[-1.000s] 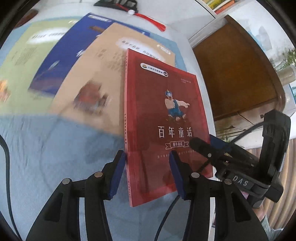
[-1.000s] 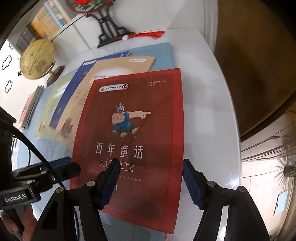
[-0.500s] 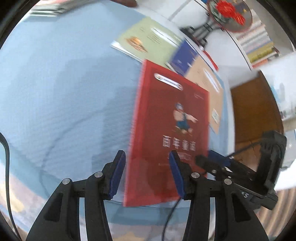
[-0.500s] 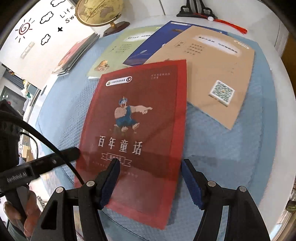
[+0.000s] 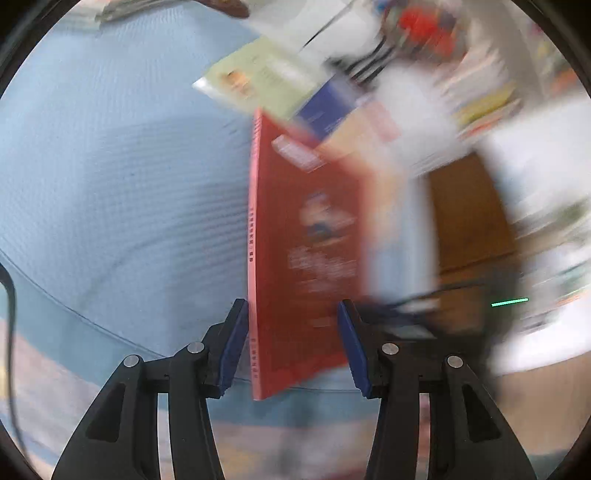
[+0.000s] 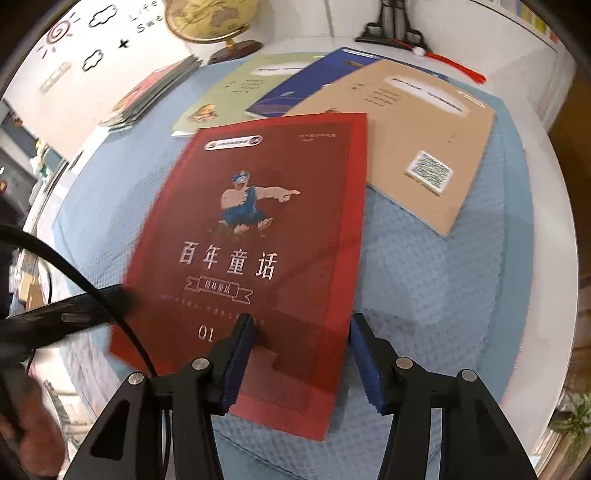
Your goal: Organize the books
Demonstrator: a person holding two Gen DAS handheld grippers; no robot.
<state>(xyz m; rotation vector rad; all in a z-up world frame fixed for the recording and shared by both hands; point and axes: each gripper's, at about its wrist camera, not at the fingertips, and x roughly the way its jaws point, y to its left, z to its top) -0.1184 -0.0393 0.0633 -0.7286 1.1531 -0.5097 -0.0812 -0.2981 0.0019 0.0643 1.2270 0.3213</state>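
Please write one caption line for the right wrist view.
Right hand-held gripper closing over red book on blue cloth.

White round table (image 6: 546, 236) under a pale blue waffle-weave cloth (image 6: 424, 288). On the cloth – green (image 6: 236, 88), dark blue (image 6: 314, 85) and tan (image 6: 406, 125) books (fanned, overlapping); at the table's far edge, a globe (image 6: 214, 18) and a book stack (image 6: 155, 92).

globe (image 6: 212, 18) standing at table's far edge | black stand (image 6: 393, 27) sitting beside it, red tassel (image 6: 458, 66) trailing | blue cloth (image 6: 424, 280) covering white round table (image 6: 554, 258)
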